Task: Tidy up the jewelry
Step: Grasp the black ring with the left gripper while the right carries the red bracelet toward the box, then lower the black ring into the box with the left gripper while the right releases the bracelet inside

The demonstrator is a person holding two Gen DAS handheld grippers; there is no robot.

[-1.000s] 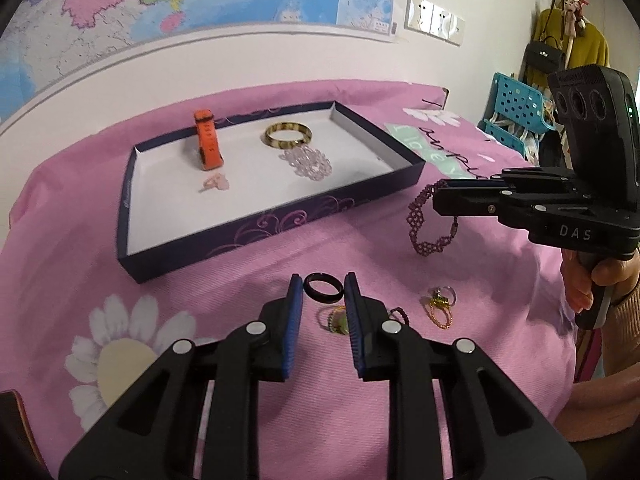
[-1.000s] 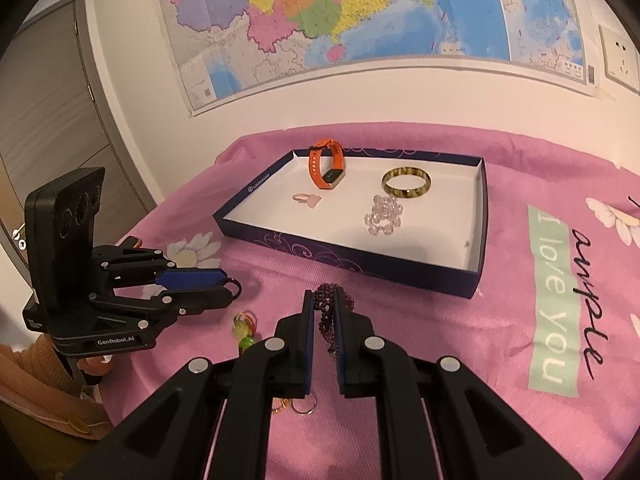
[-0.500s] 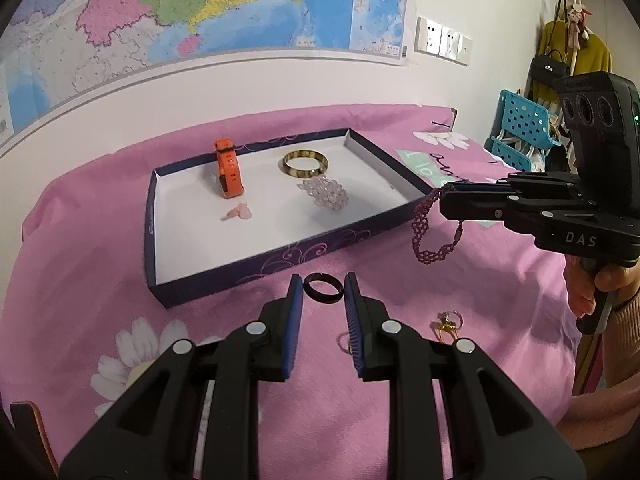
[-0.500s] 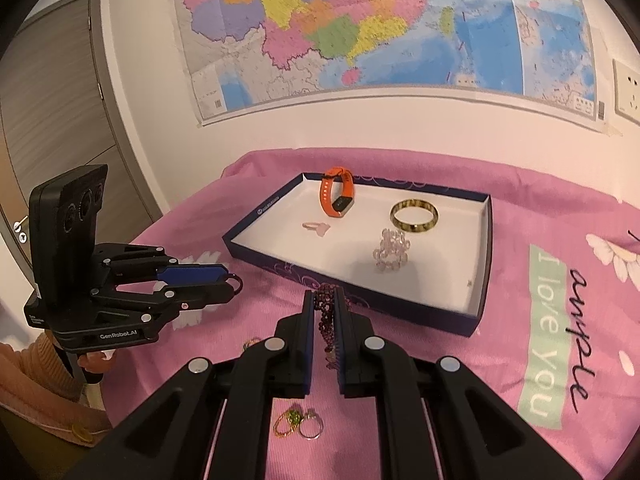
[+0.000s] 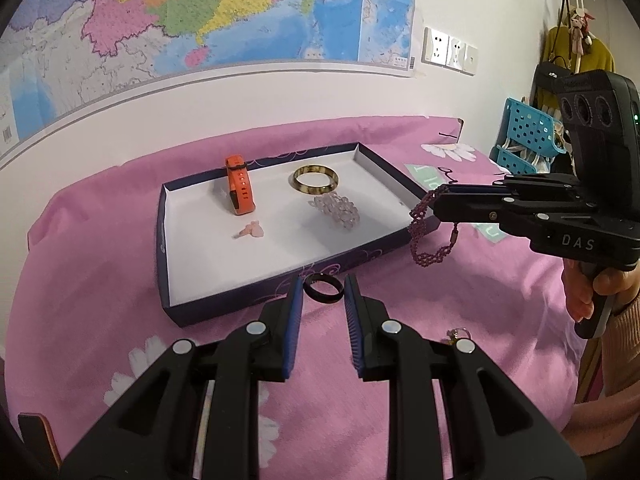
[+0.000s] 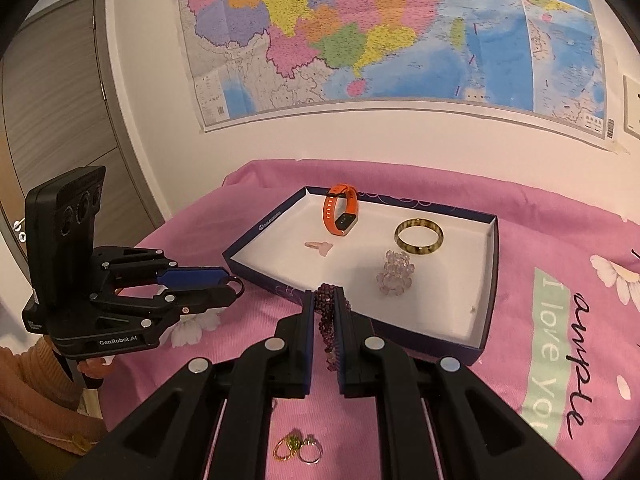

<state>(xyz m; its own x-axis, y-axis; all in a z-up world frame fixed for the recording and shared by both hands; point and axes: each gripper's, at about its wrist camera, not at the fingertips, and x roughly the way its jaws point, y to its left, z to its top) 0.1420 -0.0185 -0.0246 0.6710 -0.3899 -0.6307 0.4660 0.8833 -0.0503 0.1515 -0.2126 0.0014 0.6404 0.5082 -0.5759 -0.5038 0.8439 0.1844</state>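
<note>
Tray (image 5: 276,280), dark blue with a white floor, sits on the pink cloth (image 5: 80,280) covering the worktop. Contents, left to right in the left wrist view: orange band (image 5: 239,190) standing on edge, small pink piece (image 5: 250,231) lying in front of it, gold bangle (image 5: 316,179) lying flat, clear bead bracelet (image 5: 336,210) just in front of the bangle.

Left hand-held gripper (image 5: 323,294) is clenched on a black ring (image 5: 323,289), the ring caught between the blue pads at the tips and raised off the cloth, near the tray's front wall.

Right hand-held gripper (image 6: 324,304) is clenched on a purple beaded bracelet (image 6: 326,320). In the left wrist view the bracelet (image 5: 426,236) hangs in a loop from the fingertips, clear of the cloth, just beside the tray's right front corner.

Two rings (image 6: 298,450), one with a green stone, lie touching on the cloth below the right hand-held gripper, outside the tray.
</note>
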